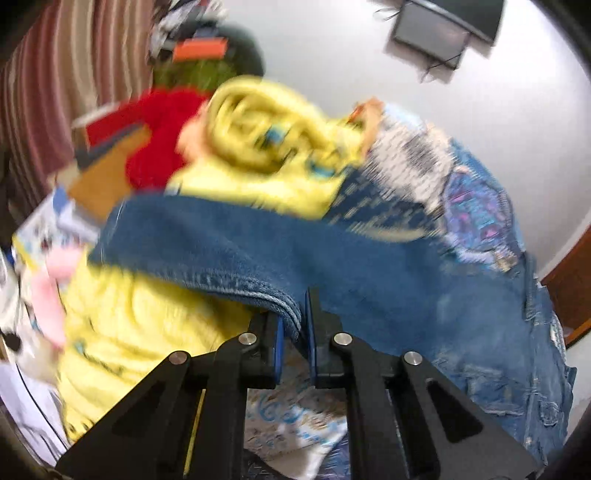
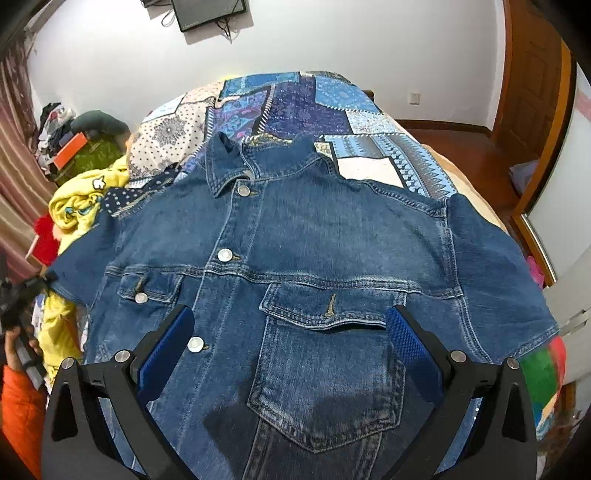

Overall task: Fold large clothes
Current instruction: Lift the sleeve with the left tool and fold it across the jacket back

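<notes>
A blue denim jacket (image 2: 314,236) lies front up and buttoned on the bed, collar at the far side. My right gripper (image 2: 288,321) hovers over its lower front, open, with the blue pads (image 2: 406,339) either side of the chest pocket and nothing between them. My left gripper (image 1: 295,332) is shut on the folded edge of the jacket's left sleeve (image 1: 258,258), which stretches away across a yellow garment. In the right wrist view the left gripper (image 2: 22,295) shows at the far left edge, at the sleeve's end, held by a hand in an orange sleeve. The left wrist view is blurred.
A patchwork quilt (image 2: 295,107) covers the bed. A yellow garment (image 1: 140,332) and a red one (image 1: 162,129) are heaped to the left of the jacket. A striped curtain (image 1: 48,92) hangs at the left, a screen (image 2: 210,11) on the far wall, a wooden door (image 2: 532,81) at the right.
</notes>
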